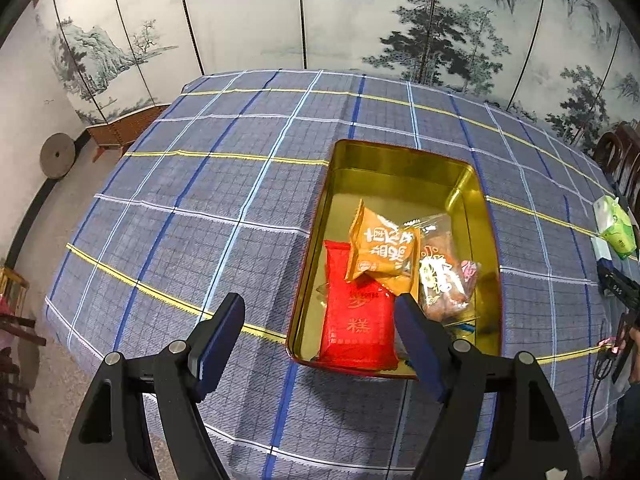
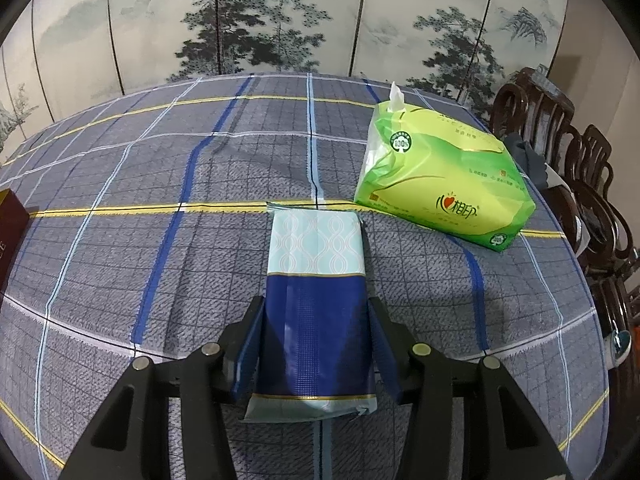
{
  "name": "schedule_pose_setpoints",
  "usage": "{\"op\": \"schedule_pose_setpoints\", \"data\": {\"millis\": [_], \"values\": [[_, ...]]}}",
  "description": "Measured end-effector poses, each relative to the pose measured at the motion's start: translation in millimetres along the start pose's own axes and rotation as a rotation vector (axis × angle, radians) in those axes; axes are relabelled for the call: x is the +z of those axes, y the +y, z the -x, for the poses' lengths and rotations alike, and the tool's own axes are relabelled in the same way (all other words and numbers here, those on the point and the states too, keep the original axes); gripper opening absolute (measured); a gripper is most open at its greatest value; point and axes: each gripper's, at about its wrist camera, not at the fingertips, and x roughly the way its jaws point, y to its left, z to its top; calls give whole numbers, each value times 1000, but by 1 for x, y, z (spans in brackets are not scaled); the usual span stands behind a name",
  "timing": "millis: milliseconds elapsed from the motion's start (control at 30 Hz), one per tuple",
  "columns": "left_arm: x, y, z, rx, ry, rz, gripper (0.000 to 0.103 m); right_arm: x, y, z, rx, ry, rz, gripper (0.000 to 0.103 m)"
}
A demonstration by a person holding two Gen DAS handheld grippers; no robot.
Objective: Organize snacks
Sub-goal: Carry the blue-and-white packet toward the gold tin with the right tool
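Note:
In the left wrist view a gold tin (image 1: 400, 164) lies open on the checked tablecloth. Inside it are a red packet (image 1: 356, 320), an orange packet (image 1: 380, 252) leaning on top, and a clear packet (image 1: 444, 276) of brown snacks. My left gripper (image 1: 320, 308) hovers over the tin's near left corner, open wide, with nothing between its fingers. The right wrist view shows my right gripper (image 2: 316, 304) shut on a packet (image 2: 316, 280) that is dark blue with a pale patterned far end. That end points toward the table's middle.
A green tissue pack (image 2: 444, 184) lies just beyond and right of the held packet, also seen as the green tissue pack (image 1: 616, 228). A dark red box edge (image 2: 12, 224) shows at far left. Carved wooden chairs (image 2: 560, 148) line the table's right side. A painted folding screen stands behind.

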Motion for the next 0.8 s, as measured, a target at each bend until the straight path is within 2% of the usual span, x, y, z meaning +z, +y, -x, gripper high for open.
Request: {"op": "schedule_pose_setpoints", "data": {"millis": [133,367,533,800], "values": [[-3,0,-3,6,0,0,74,-2,4,8,4,0,-19,50],[-7,-2,-10,6,6,-6,74,3,26,38,65,-26,-11,50],[-8,-2,-10,7,5,-1,74,6,68,67,144,-42,55,50],[-17,5,-8,47,-2,-10,74,2,155,106,298,-64,169,50]]}}
